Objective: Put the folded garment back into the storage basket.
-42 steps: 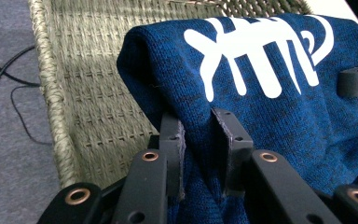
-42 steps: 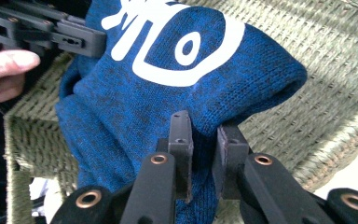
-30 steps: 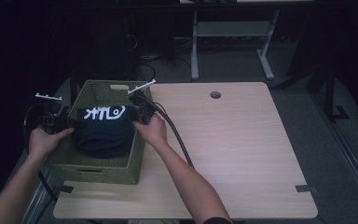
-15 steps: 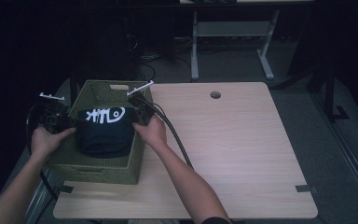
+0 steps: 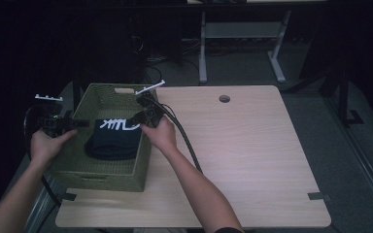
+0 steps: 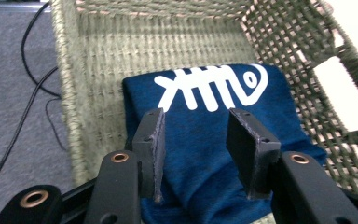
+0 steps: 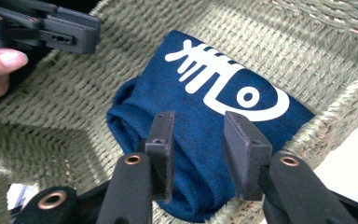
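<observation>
From the high view, a folded navy shirt (image 5: 112, 140) lies inside a green woven basket (image 5: 97, 175) at the left end of a wooden table (image 5: 252, 160), between the left gripper (image 5: 77, 123) and right gripper (image 5: 137, 119); the tabletop to the right lies bare. In the left gripper view, the jaws, just opened, stand apart above the shirt (image 6: 214, 135), basket wall (image 6: 98, 70) close behind. In the right gripper view, jaws likewise parted, just opened, hover over the shirt (image 7: 205, 121) beside the rim (image 7: 335, 102).
</observation>
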